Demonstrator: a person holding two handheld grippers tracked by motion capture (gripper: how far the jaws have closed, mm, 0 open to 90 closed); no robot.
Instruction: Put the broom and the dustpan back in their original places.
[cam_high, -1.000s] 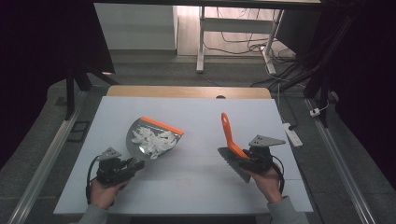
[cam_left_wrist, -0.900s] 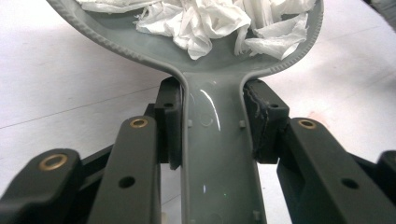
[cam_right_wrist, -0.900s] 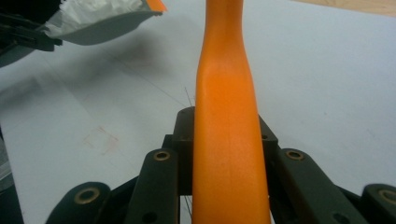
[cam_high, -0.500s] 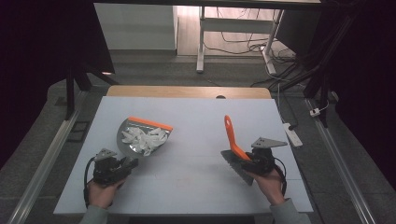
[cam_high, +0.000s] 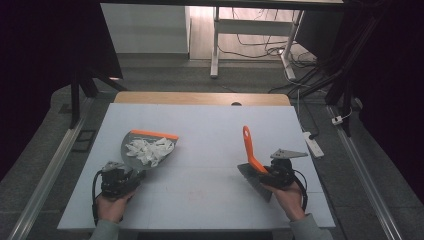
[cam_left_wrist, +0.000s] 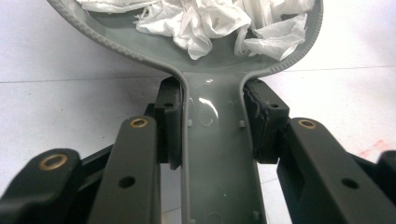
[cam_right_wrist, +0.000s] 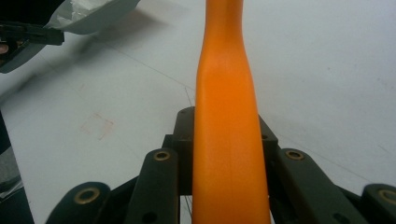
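Note:
A grey dustpan (cam_high: 130, 146) with an orange lip (cam_high: 154, 134) lies low over the white table (cam_high: 210, 125), at the left. It holds crumpled white paper (cam_high: 150, 150). My left gripper (cam_high: 127, 176) is shut on the dustpan's handle (cam_left_wrist: 212, 154), and its pads (cam_left_wrist: 170, 121) press both sides of the handle just behind the paper (cam_left_wrist: 205, 18). At the right, my right gripper (cam_high: 262, 172) is shut on a brush. The brush's orange handle (cam_high: 248, 145) points up and away, with its grey head (cam_high: 256, 181) near my hand. The orange handle (cam_right_wrist: 229, 116) runs up between the right gripper's (cam_right_wrist: 224, 140) jaws.
A wooden strip (cam_high: 200, 98) edges the table's far side. A white power strip (cam_high: 312, 142) lies on the floor off the right edge. A faint red square mark (cam_right_wrist: 96, 125) is on the tabletop between the two tools. The dustpan (cam_right_wrist: 93, 14) is at the top left of the right gripper view.
The dustpan has swung to the left, so its orange lip now lies along the far side. The brush handle has shifted slightly to the right. Both grips are unchanged.

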